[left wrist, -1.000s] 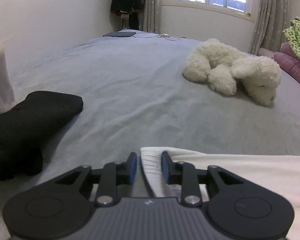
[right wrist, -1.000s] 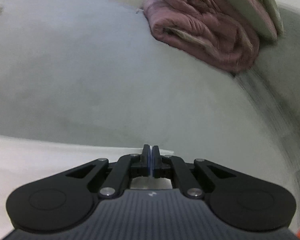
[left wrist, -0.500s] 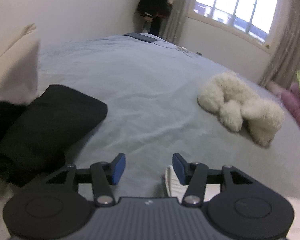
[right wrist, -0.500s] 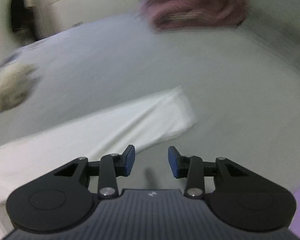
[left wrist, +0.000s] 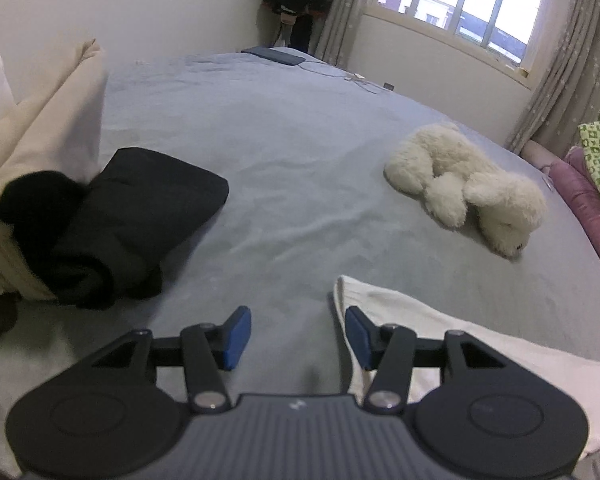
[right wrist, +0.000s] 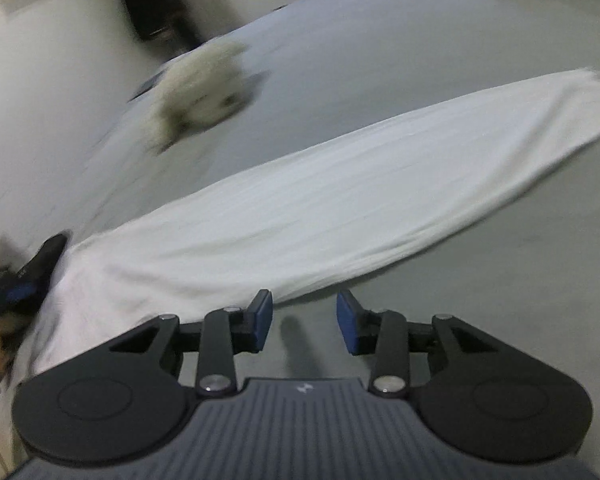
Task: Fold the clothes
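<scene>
Both grippers had let go within the last second: the left gripper and the right gripper now hovered with jaws spread and nothing between them. That left the white garment lying as one long, narrow band across the grey bed, lengthwise fold apparently set, shorter folds perhaps still to come. I counted one white garment, one folded black garment, one cream bundle, one plush dog and two grippers.
</scene>
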`<state>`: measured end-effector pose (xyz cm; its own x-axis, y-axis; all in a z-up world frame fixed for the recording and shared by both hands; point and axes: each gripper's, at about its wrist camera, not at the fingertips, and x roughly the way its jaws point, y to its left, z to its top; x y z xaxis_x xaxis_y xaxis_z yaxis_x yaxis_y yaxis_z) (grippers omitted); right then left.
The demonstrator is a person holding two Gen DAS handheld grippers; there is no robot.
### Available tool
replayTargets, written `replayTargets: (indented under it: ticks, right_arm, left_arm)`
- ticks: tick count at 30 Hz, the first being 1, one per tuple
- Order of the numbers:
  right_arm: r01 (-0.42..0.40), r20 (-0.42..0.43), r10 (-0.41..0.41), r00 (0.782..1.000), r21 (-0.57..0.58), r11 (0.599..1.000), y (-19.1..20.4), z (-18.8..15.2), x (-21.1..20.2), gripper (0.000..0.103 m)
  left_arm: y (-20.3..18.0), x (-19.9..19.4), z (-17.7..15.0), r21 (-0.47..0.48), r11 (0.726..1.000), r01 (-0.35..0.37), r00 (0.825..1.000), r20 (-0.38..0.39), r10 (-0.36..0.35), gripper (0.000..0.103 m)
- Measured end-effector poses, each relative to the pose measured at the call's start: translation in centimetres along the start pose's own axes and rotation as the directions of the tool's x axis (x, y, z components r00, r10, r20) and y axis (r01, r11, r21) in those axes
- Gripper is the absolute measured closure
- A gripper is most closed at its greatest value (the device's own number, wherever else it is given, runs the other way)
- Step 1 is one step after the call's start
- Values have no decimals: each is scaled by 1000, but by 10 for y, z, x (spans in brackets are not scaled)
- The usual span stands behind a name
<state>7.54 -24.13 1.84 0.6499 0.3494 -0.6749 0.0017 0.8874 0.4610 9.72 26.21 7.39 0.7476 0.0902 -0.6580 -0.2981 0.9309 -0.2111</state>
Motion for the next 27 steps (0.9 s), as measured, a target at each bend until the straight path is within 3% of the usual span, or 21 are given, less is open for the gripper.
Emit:
replayTargets:
  ticks: [1,2,3,4,9,11,17,21,27]
  right_arm:
    - [-1,10,1,1000,14,1000,0,2,1,68]
    - [-2,20,2,1000,29,1000,0,4,1,85]
    - [-4,30,3,1000,43,999,0,6,2,92]
    - [-6,41,3,999,58,998,0,8,3,95]
    - [-16,91,4,996,129,992,-1,17,7,91]
    - [-28,74,20,997,105,994,8,12,9,85]
    - [-71,7,71,997,19,997,40,-9,16,84]
    - [-103,-41,101,994,-36,994,61,-22,21,84]
    - [-131,-86,121,989,-117,984,91,-41,24,84]
  left_arm:
    - [0,-1,-1,6,1000,4,1000,-8,-4,50]
    - [0,-2,-2,13,1000,3,1000,-12,-2,50]
    - [1,-4,-3,20,1000,-1,1000,-14,1,50]
    - [3,-6,-3,23,1000,0,1000,-14,1,50]
    - [9,-11,-2,23,1000,18,1000,-19,-18,50]
    - [9,-12,-3,26,999,21,999,-34,-20,50]
    - [4,-13,-10,26,998,64,990,-127,-60,50]
    - [7,-18,-14,43,998,48,988,-149,-41,50]
    - [26,-32,-19,-26,998,64,983,-173,-68,50]
